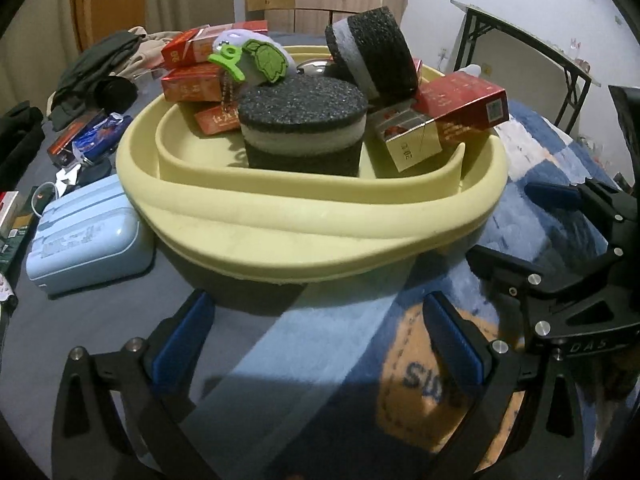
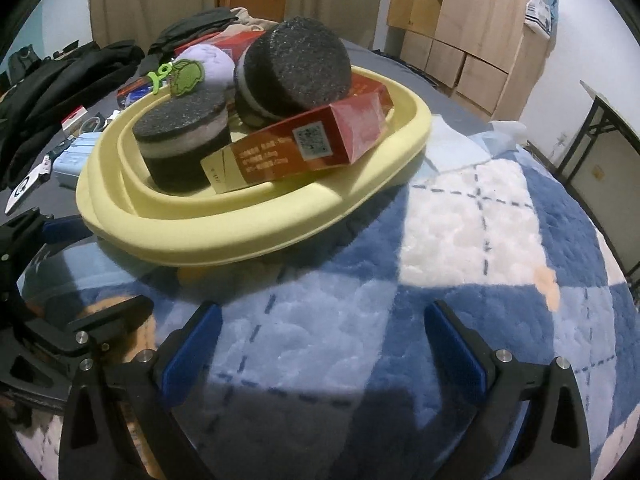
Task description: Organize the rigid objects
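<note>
Filling the centre of the left wrist view, a pale yellow basin (image 1: 280, 232) with a thick rolled rim sits on a blue-and-white checked fleece blanket (image 2: 460, 216). Inside, near the front wall, stands an upright black foam cylinder with a white band (image 1: 302, 128); a second banded cylinder (image 1: 374, 54) lies tilted on its side behind it, toward the upper right. Red cartons are stacked at the upper left (image 1: 192, 80), and another red carton (image 1: 460, 110) rests across the right rim. A lilac plush with a green leaf tag (image 1: 266, 58) lies at the back. Left gripper (image 1: 316, 344), lower frame: jaws spread wide, holding nothing, just short of the basin. Right gripper (image 2: 320, 356): jaws likewise wide and empty, above the blanket. A light blue case (image 1: 86, 246) lies beside the basin, lower left.
</note>
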Demonstrator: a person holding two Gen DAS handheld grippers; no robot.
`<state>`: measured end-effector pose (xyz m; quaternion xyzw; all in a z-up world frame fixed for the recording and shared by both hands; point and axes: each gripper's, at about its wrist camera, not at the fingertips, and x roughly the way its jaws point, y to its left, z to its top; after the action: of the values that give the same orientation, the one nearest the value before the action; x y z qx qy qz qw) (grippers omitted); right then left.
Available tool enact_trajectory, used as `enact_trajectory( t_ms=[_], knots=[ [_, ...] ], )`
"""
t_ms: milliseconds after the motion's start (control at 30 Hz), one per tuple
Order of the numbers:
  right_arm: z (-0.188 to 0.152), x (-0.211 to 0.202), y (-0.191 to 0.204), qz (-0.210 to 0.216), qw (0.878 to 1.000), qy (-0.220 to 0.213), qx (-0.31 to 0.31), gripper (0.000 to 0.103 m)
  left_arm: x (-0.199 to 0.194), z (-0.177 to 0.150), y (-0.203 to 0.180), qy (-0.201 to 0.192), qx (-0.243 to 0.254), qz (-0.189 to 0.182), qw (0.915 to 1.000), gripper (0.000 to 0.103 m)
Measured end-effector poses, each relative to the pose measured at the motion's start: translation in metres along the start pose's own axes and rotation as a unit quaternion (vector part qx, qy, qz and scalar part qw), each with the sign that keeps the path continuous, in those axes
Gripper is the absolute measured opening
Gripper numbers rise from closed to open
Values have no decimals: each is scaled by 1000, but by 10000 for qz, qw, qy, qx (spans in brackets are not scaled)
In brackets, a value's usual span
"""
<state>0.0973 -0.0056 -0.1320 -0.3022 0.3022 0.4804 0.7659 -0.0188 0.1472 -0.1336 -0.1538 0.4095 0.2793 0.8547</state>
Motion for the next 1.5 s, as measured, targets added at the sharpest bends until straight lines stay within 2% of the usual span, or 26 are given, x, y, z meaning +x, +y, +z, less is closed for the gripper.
enact_trajectory(
  t_ms=[133,1500],
  knots=[
    [2,1,-2,36,10000,-2,12,103,-3,-2,-5,7,65,124,9999,103],
    [3,2,-1,-8,10000,-3,-37,103,-3,-1,-4,8,11,53,10000,103]
  ],
)
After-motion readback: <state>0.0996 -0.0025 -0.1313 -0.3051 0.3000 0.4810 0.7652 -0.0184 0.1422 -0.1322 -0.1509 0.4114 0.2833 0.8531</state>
